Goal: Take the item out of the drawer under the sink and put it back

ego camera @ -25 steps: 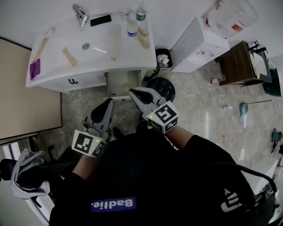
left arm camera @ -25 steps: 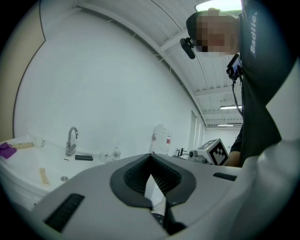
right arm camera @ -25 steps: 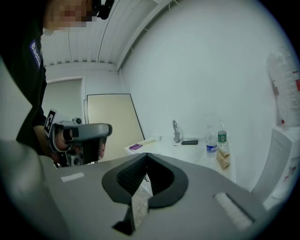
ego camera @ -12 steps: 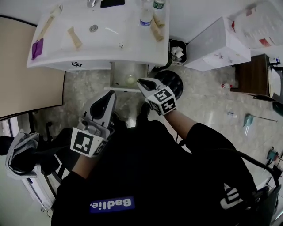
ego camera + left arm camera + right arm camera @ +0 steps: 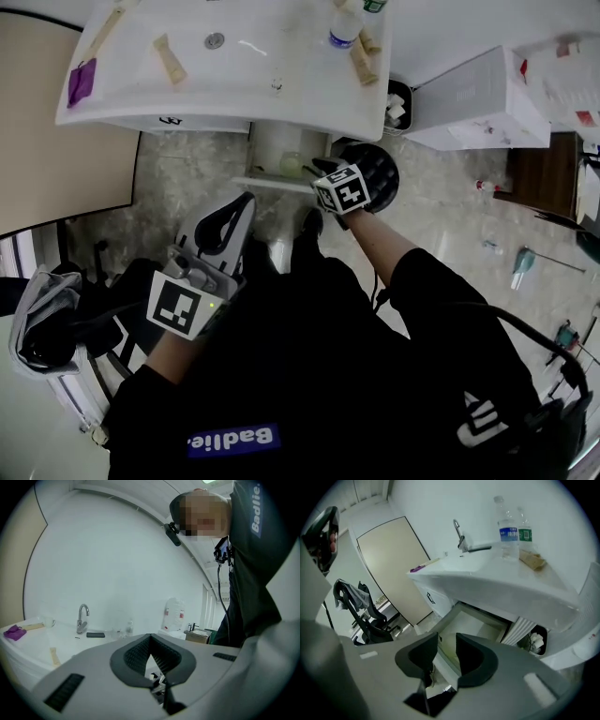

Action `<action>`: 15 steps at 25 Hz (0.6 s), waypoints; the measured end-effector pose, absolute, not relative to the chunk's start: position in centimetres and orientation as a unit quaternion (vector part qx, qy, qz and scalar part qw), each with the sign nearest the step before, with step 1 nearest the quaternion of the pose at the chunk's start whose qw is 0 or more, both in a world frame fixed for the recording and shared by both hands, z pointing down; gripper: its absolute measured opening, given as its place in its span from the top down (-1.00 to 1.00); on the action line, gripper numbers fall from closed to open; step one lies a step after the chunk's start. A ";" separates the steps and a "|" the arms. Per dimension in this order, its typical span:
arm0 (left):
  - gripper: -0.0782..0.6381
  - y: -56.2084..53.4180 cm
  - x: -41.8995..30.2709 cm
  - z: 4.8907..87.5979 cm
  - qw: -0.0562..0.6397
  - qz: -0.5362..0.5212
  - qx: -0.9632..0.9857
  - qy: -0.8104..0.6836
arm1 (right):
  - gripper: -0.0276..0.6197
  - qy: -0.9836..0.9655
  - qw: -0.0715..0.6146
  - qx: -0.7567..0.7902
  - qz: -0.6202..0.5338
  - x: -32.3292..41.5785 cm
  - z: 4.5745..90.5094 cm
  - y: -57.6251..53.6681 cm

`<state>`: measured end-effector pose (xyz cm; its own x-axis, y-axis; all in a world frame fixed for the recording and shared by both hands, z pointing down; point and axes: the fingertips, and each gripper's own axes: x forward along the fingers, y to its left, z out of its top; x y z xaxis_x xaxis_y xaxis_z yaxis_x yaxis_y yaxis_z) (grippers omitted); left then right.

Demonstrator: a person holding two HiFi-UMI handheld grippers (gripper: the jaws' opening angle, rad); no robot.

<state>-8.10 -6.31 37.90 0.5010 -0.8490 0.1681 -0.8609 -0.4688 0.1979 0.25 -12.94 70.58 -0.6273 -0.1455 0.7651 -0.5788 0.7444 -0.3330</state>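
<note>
Under the white sink the drawer stands pulled out. A pale yellow-green item lies inside it. My right gripper reaches to the drawer's front right corner. In the right gripper view its jaws are opening with a clear gap, and the drawer's front edge shows through that gap with neither pad pressing on it. My left gripper hangs back near my body, shut and empty; its pads meet at the tip.
Two water bottles, a purple cloth and tubes lie on the sink top. A waste bin, a black stool and a white cabinet stand to the right. A chair with clothes is at the left.
My right gripper has moved forward from in front of my body to the open drawer. The view has come closer to the sink. The left gripper has stayed about where it was.
</note>
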 end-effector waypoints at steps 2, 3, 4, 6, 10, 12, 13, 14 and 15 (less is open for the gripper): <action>0.79 -6.5 -8.7 38.2 0.132 0.026 0.857 -0.498 | 0.53 -0.841 0.400 0.213 0.295 0.0 72.6 -13.3; 0.79 -6.6 -9.0 38.2 0.133 0.026 0.856 -0.499 | 0.51 -0.834 0.413 0.212 0.299 -0.1 73.6 -13.5; 0.79 -6.7 -9.3 38.2 0.135 0.025 0.855 -0.500 | 0.50 -0.827 0.424 0.212 0.303 -0.2 74.5 -13.6; 0.79 -6.8 -9.8 38.1 0.137 0.025 0.855 -0.500 | 0.50 -0.816 0.444 0.209 0.305 -0.4 75.8 -13.8; 0.79 -6.5 -10.5 38.4 0.139 0.031 0.856 -0.497 | 0.50 -0.800 0.479 0.201 0.301 -0.9 78.3 -14.2; 0.79 -6.2 -10.8 38.7 0.142 0.035 0.855 -0.497 | 0.50 -0.791 0.497 0.199 0.294 -1.1 79.5 -14.3; 0.79 -6.1 -11.1 38.9 0.144 0.037 0.855 -0.497 | 0.50 -0.788 0.506 0.197 0.289 -1.2 80.0 -14.4; 0.79 -5.9 -11.3 39.0 0.146 0.039 0.854 -0.498 | 0.50 -0.785 0.514 0.196 0.283 -1.2 80.6 -14.5; 0.79 -5.7 -11.5 39.2 0.147 0.042 0.853 -0.498 | 0.50 -0.783 0.520 0.195 0.278 -1.4 81.0 -14.7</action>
<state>-11.54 -5.72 39.23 0.5003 -0.8380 0.2179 -0.8625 -0.4603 0.2103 -1.36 -14.68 81.04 -0.3820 -0.0166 0.9240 -0.5952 0.7693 -0.2322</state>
